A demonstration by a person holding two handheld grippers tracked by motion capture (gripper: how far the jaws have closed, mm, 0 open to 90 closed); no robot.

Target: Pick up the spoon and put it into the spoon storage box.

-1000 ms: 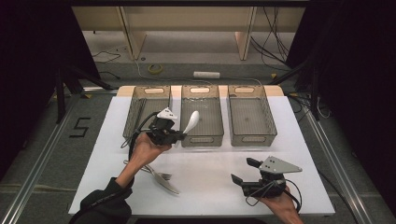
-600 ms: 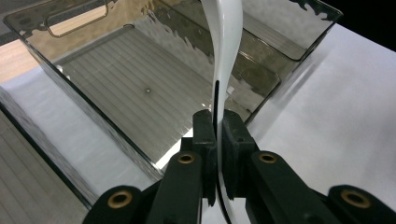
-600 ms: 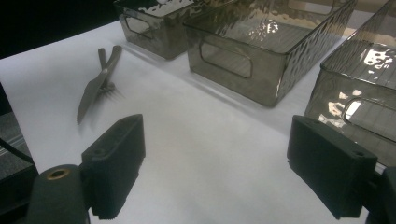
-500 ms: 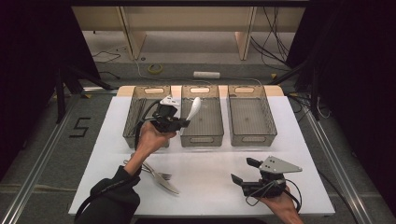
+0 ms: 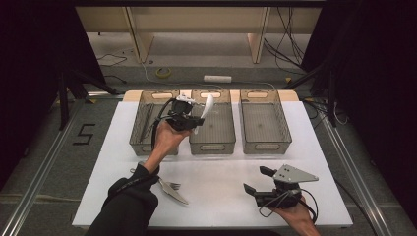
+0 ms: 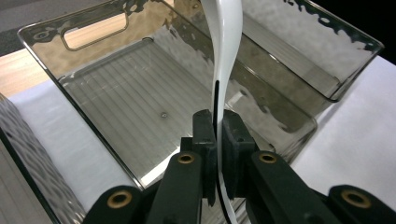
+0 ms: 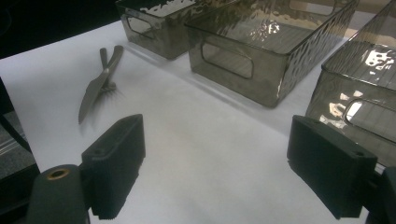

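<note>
Your left hand-held gripper [image 5: 195, 120] is clamped tight on the handle of a white spoon [image 5: 207, 109], its bowl end pointing up and away from you. In the left gripper view the spoon [image 6: 227, 60] rises from between the pressed-together jaws, held above the middle bin [image 6: 140, 93], which lies open beneath it. Your right hand-held gripper [image 5: 256, 180] rests low over the white desk [image 5: 216, 182] near its front edge, jaws spread wide with nothing between them. A knife [image 7: 95, 88] and a fork [image 5: 171, 185] lie together on the desk, near your left sleeve.
</note>
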